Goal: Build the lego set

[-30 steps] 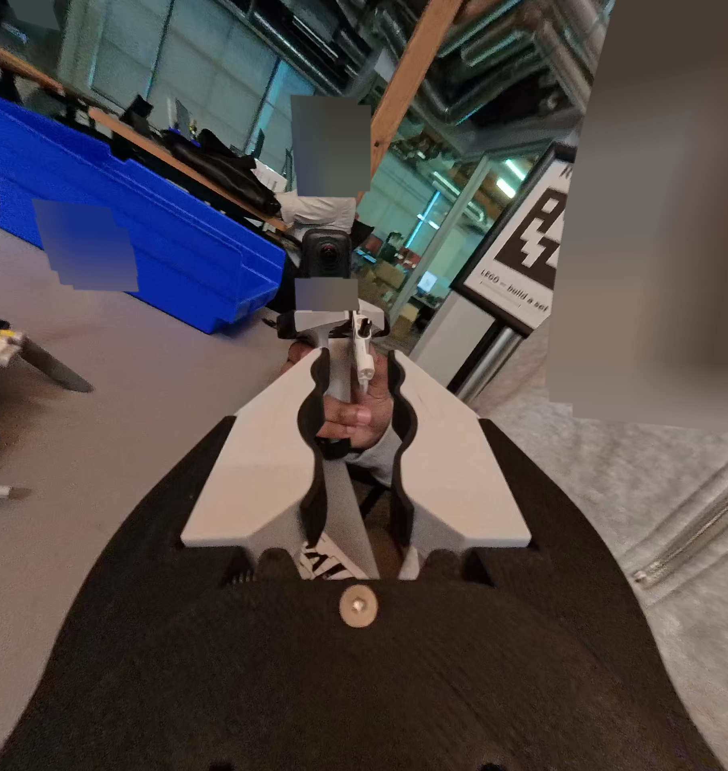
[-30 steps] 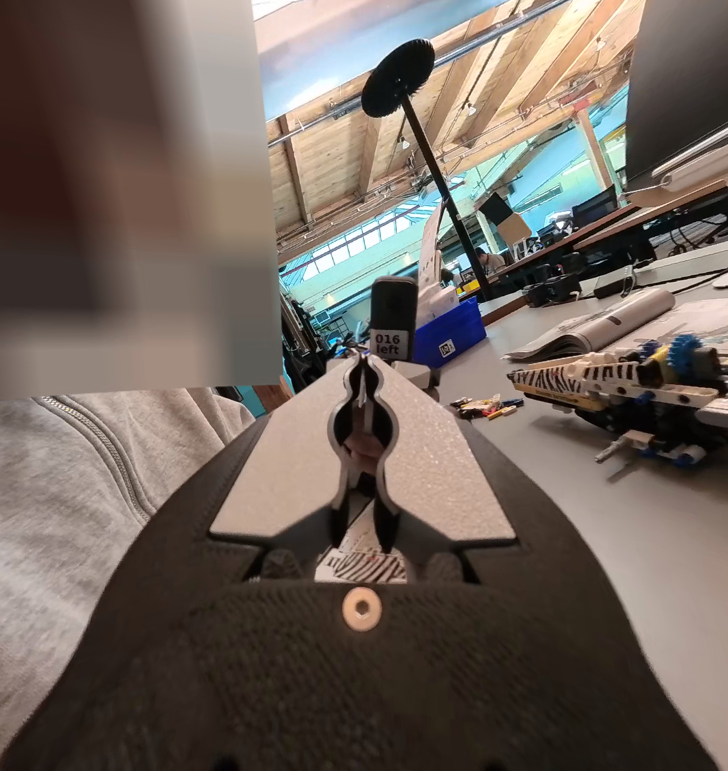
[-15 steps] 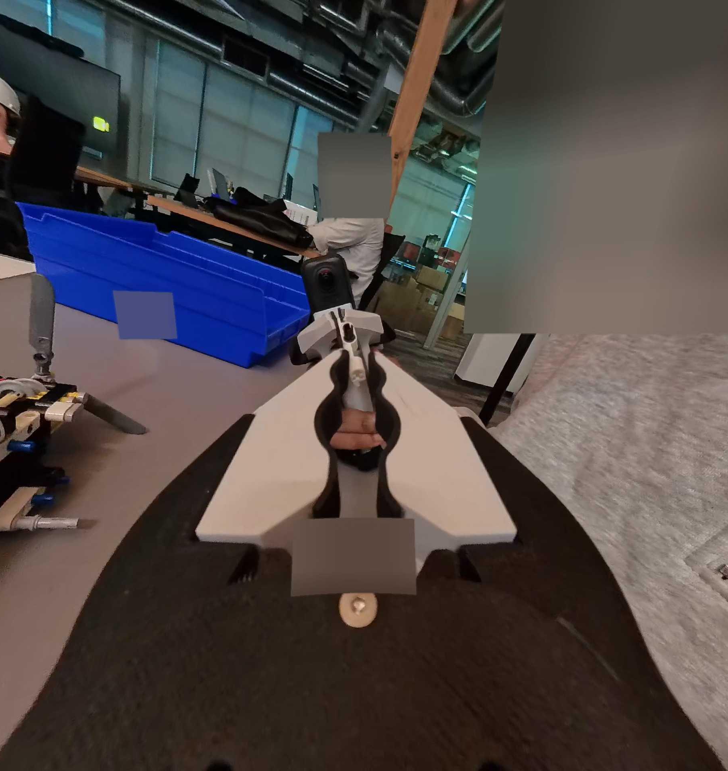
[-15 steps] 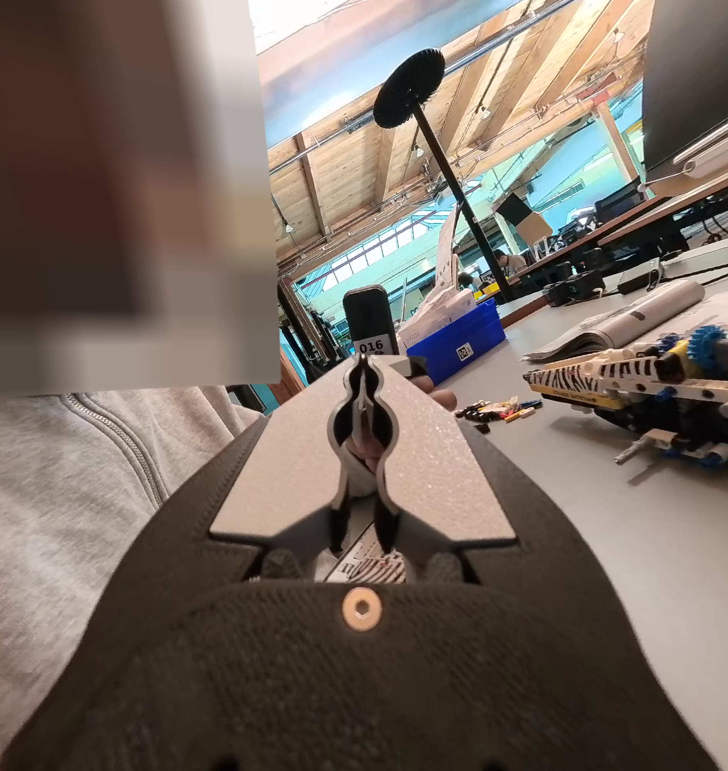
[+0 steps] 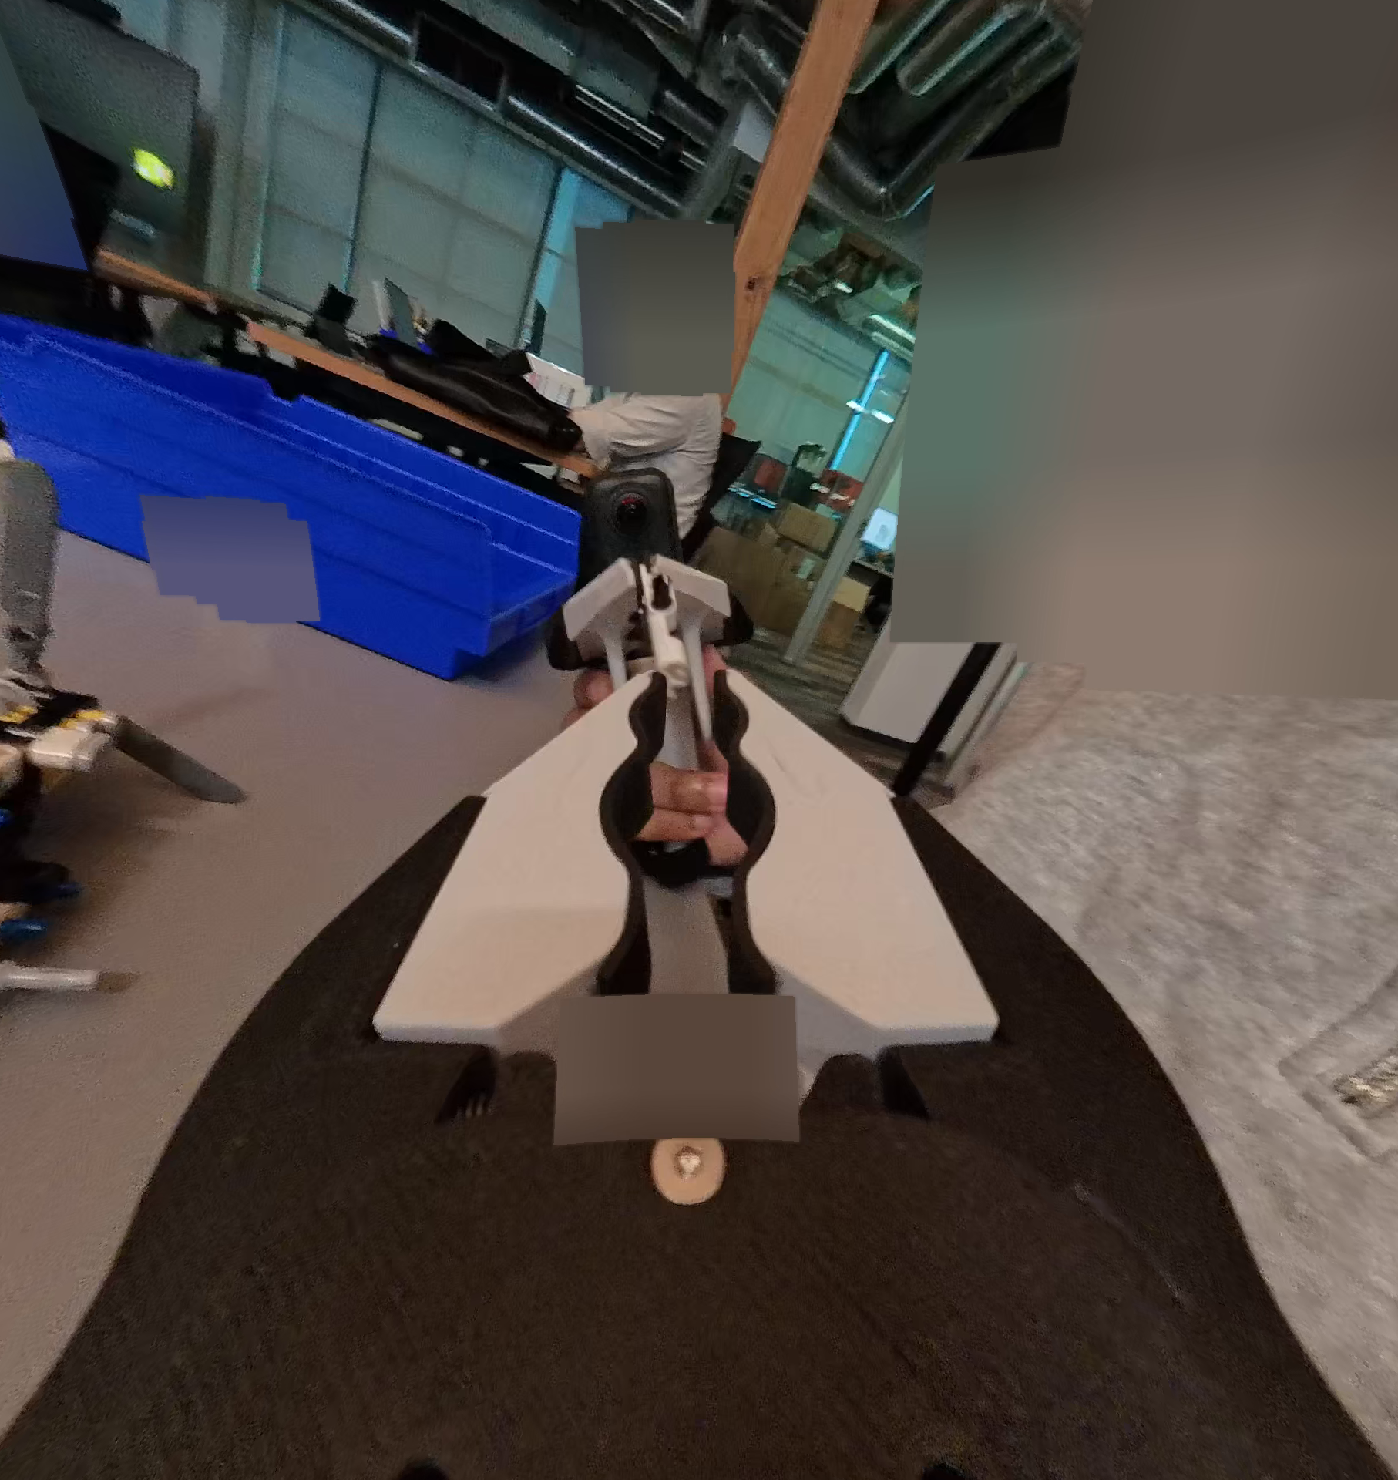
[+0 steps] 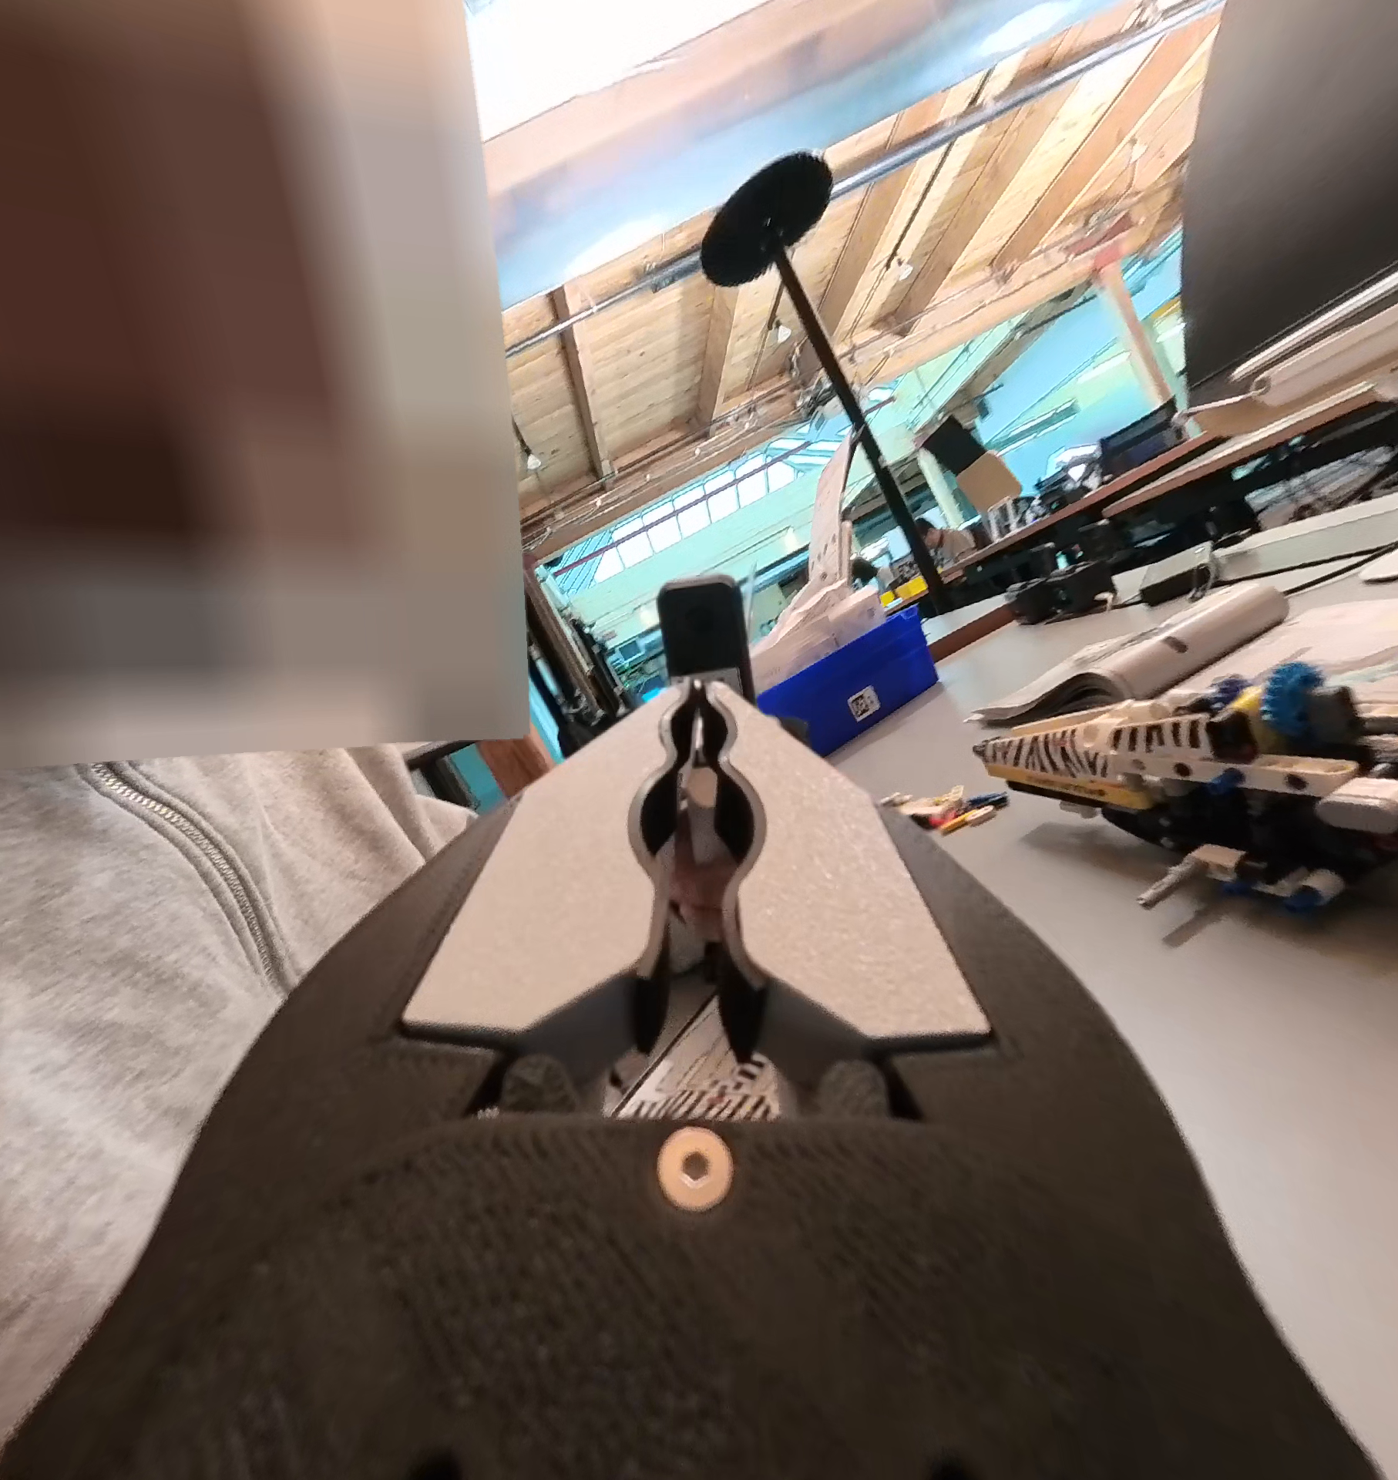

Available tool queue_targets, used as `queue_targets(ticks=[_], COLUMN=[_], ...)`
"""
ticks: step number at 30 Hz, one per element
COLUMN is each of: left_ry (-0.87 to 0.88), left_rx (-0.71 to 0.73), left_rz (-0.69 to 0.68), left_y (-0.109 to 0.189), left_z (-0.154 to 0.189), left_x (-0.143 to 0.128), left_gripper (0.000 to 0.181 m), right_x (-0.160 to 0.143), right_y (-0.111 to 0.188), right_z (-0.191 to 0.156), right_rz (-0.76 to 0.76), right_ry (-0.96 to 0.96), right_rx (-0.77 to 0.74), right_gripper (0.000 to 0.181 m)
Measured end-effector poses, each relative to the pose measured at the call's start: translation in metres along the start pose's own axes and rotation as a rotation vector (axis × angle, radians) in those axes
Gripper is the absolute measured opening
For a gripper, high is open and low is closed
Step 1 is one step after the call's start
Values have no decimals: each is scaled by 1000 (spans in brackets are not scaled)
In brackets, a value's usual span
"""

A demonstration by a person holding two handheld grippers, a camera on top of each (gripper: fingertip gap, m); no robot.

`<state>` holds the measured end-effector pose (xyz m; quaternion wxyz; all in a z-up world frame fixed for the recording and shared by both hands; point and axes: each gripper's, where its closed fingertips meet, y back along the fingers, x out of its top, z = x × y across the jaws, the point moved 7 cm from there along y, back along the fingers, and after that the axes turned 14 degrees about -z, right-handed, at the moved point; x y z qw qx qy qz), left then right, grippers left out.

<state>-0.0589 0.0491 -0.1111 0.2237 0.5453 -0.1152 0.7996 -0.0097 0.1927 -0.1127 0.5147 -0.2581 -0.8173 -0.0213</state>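
My left gripper (image 5: 684, 681) and my right gripper (image 6: 697, 705) point at each other in the air above the table edge. A small white lego piece with holes (image 5: 668, 637) spans between their tips. Both grippers look shut on it, the right one from the far side. In the right wrist view only a thin sliver of the piece (image 6: 700, 781) shows between the jaws. The partly built lego model with zebra-striped panels (image 6: 1240, 769) lies on the grey table to the right; its end also shows in the left wrist view (image 5: 31, 737).
A long blue bin (image 5: 279, 496) stands on the table behind the left gripper, and a smaller blue bin (image 6: 848, 673) holds papers. An open instruction booklet (image 6: 1144, 665) and several loose pieces (image 6: 948, 805) lie near the model. A grey-sweatshirted torso (image 5: 1200, 881) is close. The grippers are tip to tip, or close to it. My left gripper's tips are some 15 centimetres from the grey-sweatshirted torso (image 5: 1200, 881). Seen from the right wrist view (image 6: 178, 1043) as well.
One second ago the left jaws stood open around the piece; they have since shut on it. Both views have swung slightly, and the model has drifted in the left view.
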Motion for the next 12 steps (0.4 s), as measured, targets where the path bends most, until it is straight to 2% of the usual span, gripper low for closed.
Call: queue_targets(ticks=[5, 8, 12], left_ry=[207, 282, 347], left_rx=[-136, -217, -326], left_rz=[-8, -25, -13], left_y=[-1, -3, -1], left_z=[-9, -10, -8], left_x=[-2, -5, -5], left_gripper=[27, 37, 38], right_x=[6, 4, -4], right_y=[7, 2, -11], right_z=[-10, -21, -30], right_rz=[93, 103, 63], right_ry=[142, 363, 654], right_rx=[-12, -89, -223], right_gripper=[0, 0, 0])
